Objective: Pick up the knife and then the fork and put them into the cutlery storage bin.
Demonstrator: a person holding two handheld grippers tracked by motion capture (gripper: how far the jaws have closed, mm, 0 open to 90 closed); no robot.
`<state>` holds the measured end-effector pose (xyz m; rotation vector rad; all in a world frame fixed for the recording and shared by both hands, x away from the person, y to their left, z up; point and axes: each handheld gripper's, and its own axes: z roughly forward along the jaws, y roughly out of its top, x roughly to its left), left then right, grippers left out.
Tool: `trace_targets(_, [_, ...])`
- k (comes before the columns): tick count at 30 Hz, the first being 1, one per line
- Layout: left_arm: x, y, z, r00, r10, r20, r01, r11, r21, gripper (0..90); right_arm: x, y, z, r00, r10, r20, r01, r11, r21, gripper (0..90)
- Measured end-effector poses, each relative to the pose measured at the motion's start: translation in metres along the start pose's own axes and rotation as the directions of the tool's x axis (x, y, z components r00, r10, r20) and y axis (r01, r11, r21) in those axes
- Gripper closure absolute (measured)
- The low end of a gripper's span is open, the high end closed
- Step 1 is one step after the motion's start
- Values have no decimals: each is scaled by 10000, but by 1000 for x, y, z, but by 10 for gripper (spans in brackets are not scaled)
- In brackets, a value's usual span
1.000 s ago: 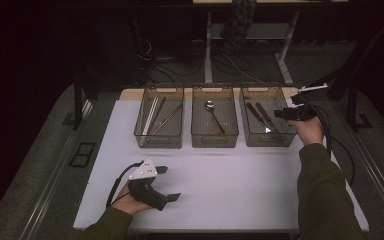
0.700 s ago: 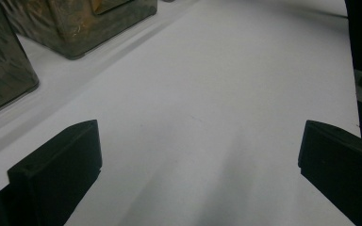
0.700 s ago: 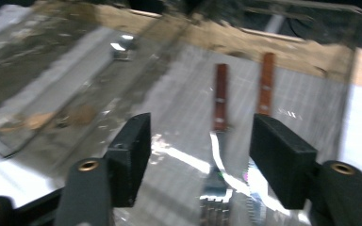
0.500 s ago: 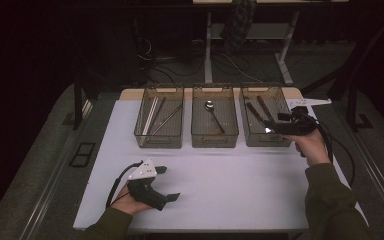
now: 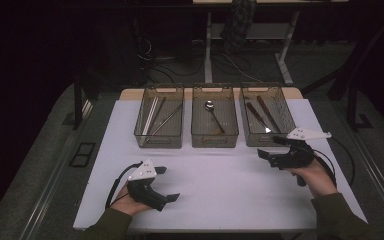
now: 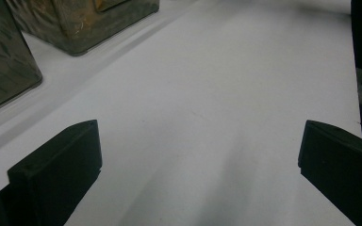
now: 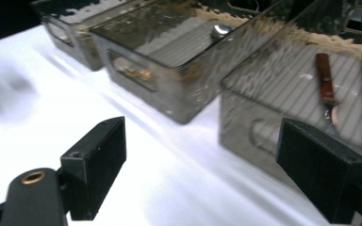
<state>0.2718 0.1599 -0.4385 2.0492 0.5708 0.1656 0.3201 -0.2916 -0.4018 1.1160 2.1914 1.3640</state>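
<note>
My right gripper [image 5: 270, 148] hovers just in front of the right smoked bin [image 5: 266, 88], over the white mat [image 5: 220, 175]. Its jaws have just been opening and stand open with nothing between them. In the right gripper view, this bin [image 7: 264, 113] holds two brown-handled knives [image 7: 325, 77]. My left gripper [image 5: 167, 184] rests on the mat at the front left, open and empty; in the left gripper view its jaws [image 6: 198, 150] frame bare mat.
Three smoked bins line the back of the mat. The left bin [image 5: 160, 141] holds thin metal sticks [image 5: 155, 114], and the middle bin [image 5: 214, 139] holds a spoon [image 5: 212, 114]. Cables trail from both grippers. Dark floor and table legs lie beyond.
My right gripper has come back from above the right bin toward the person and slightly down, and its jaws have spread wider. The left gripper has stayed put.
</note>
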Motion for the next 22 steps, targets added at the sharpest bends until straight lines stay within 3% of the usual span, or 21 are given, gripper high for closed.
trace_targets(12, [0,0,-1,10000,26,-28,-26,10000,-2,0,30,-44,-12,9960,-525,-724,539,9984,168,165])
trace_targets(22, [-1,0,-1,10000,74,-30,-74,10000,38,0,21,-65,-28,9982,-456,-395,466,9986,254,166])
